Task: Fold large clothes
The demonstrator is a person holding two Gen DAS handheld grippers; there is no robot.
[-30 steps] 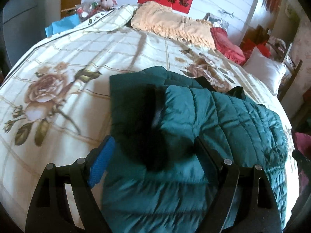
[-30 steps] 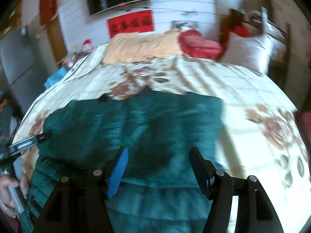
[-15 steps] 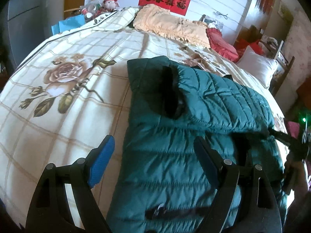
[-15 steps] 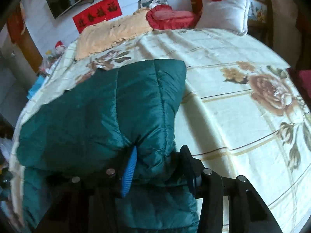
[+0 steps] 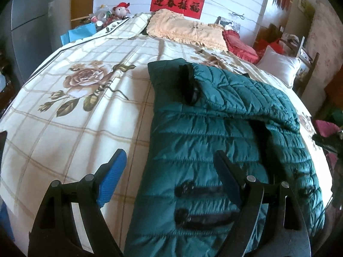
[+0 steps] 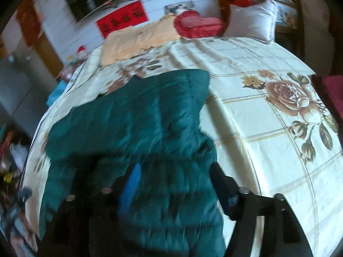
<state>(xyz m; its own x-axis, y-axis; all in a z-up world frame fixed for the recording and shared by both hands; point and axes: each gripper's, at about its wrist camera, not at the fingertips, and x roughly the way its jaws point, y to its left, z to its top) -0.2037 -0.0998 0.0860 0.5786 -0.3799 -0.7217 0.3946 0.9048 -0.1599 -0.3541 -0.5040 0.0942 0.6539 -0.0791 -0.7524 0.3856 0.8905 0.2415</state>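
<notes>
Green quilted jacket [image 5: 225, 132] lies folded on the bed [image 5: 85, 111], long axis running from foot edge toward the pillows. Left tongs [image 5: 169, 182] gape, gripping nothing. Right tongs [image 6: 175, 188] are opening, jacket fabric between them, unpressed

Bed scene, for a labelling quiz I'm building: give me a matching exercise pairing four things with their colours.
Things:
1. puffer jacket
2. frilled pillow
3. wall banner
4. plain pillow at the bed's right edge

Colours:
A. white
B. red, with black characters
C. dark green
D. pale orange

Pairs: 1-C, 2-D, 3-B, 4-A
</notes>
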